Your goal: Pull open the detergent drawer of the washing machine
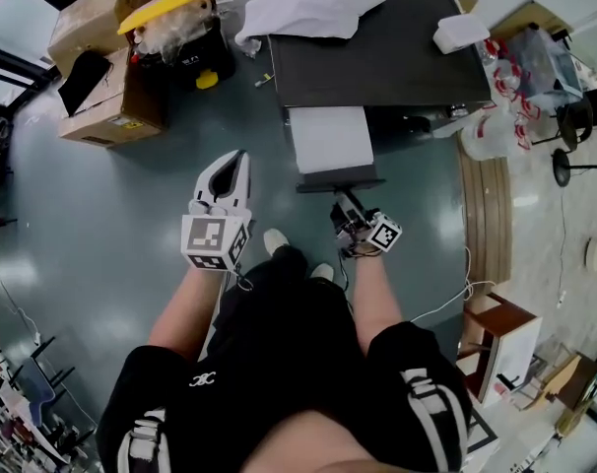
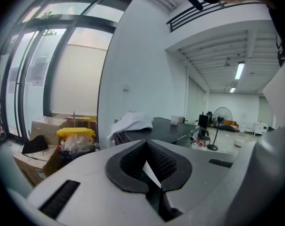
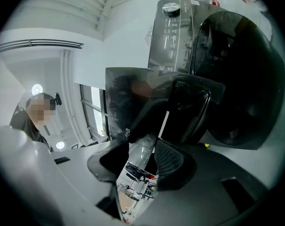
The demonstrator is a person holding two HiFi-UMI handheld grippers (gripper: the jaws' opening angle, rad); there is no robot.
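The dark washing machine (image 1: 397, 52) stands ahead of me, seen from above. Its detergent drawer (image 1: 328, 138) sticks out toward me, with a white tray and a dark front panel (image 1: 340, 182). My right gripper (image 1: 346, 207) is shut on that front panel. In the right gripper view the glossy dark panel (image 3: 133, 102) runs between the pads of the right gripper (image 3: 147, 150), with the control panel (image 3: 173, 27) and the round door (image 3: 236, 79) behind. My left gripper (image 1: 241, 158) hangs in the air left of the drawer, shut and holding nothing. The left gripper (image 2: 146, 147) points past the machine top (image 2: 166, 128).
A white cloth (image 1: 313, 3) and a white box (image 1: 461, 33) lie on the machine. Cardboard boxes (image 1: 106, 77) and a yellow-lidded bin (image 1: 175, 23) stand at the back left. A plastic jug (image 1: 486, 136), a fan stand (image 1: 574, 136) and a wooden stool (image 1: 500, 338) are at the right.
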